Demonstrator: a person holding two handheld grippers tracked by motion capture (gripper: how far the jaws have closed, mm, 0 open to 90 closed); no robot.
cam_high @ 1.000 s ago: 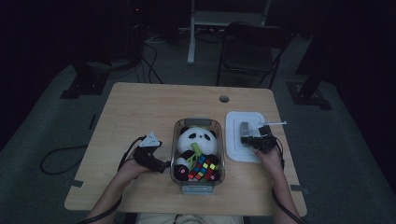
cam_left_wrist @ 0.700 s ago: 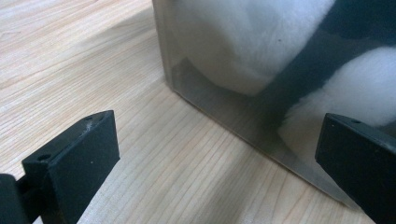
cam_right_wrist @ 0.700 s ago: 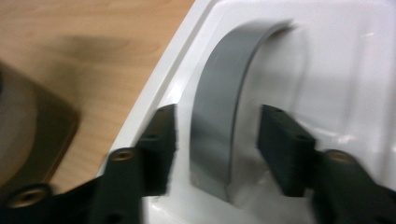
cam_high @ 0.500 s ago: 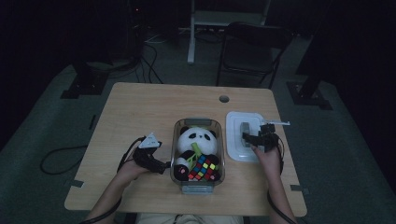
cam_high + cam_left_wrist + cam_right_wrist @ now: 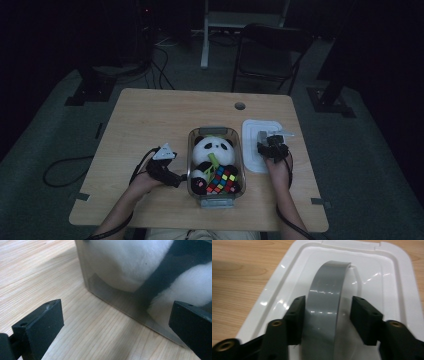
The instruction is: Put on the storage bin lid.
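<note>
Over the white lid [image 5: 260,150] on the surface [image 5: 150,120], the right claw [image 5: 327,317], just closing, straddled its grey handle [image 5: 324,305] with a gap at one jaw, which the right gripper view revealed, while the left claw [image 5: 117,325] stood open beside the bin [image 5: 117,302].

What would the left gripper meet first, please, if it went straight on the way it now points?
Most likely the clear side wall of the storage box, with the panda plush behind it. The left gripper stands open, close to that wall.

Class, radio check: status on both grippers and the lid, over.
Left gripper open beside clear plastic box. Right gripper closing round grey arched handle of white plastic lid; right pad not touching. Nothing obstructing.
</note>
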